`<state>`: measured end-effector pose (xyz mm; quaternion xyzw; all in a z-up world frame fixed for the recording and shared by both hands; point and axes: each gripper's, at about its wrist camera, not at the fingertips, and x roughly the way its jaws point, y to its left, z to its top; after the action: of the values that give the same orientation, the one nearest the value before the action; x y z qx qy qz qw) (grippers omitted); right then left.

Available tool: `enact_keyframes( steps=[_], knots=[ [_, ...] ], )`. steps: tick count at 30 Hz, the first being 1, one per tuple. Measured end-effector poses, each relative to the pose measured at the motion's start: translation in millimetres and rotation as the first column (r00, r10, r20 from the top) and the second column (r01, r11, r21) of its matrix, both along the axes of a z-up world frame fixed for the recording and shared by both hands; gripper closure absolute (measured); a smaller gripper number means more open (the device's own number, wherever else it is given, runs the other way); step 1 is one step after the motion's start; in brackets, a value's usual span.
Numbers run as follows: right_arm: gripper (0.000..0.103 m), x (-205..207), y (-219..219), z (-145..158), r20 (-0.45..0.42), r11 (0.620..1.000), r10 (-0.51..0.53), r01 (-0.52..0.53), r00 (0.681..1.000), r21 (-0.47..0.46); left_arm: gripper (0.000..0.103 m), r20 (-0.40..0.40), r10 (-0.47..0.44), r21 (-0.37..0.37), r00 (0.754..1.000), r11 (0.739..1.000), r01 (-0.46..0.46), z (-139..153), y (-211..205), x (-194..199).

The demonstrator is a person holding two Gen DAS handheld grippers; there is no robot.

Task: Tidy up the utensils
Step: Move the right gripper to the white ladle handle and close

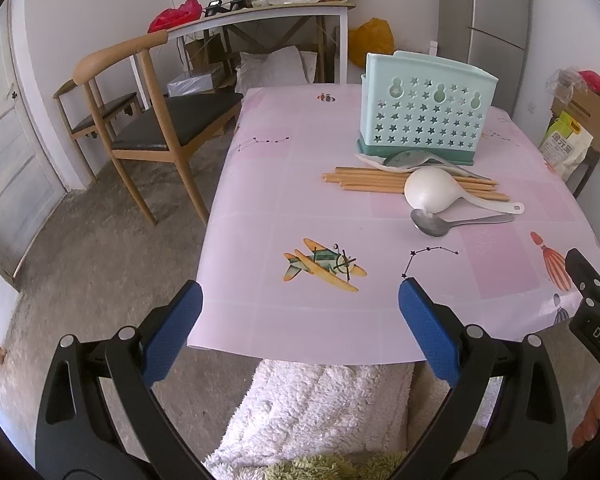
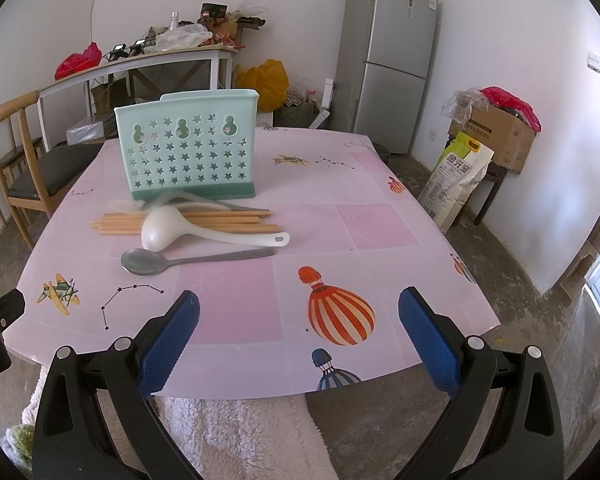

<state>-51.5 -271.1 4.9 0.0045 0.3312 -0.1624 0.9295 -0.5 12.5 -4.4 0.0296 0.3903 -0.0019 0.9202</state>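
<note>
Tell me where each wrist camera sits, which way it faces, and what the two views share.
Left wrist: behind the open left gripper at the table's near edge, facing the mint utensil holder and chair; the right gripper's black edge shows at right.
Right wrist: behind the open right gripper, facing the holder and fridge.
Shared: holder, chopsticks, white ladle, metal spoon, pink tablecloth.
</note>
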Motion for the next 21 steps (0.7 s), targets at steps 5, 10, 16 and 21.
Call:
enact_keyframes(
  steps=[5,10,16,21],
  knots=[
    [0.006,6,2,2,0.002,1.000,0.019,-0.019,1.000,0.017,0.008,-0.013,0.003,-0.008,1.000,1.000,-0.003,-2,1,6],
    [0.006,15,-3,0,0.005,0.999,0.018,-0.018,1.000,0.038,0.008,-0.033,-0.015,-0.053,0.999,0.998,0.013,-6,-1,16],
    [0.006,26,-3,-14,-0.019,1.000,0.015,-0.015,1.000,0.009,0.008,-0.080,-0.119,-0.199,0.990,0.975,0.101,-19,-8,31],
    [0.006,39,-9,-19,-0.019,1.000,0.017,-0.017,1.000,-0.011,0.008,-0.053,-0.153,-0.315,0.987,0.940,0.129,-20,-11,52]
  ],
)
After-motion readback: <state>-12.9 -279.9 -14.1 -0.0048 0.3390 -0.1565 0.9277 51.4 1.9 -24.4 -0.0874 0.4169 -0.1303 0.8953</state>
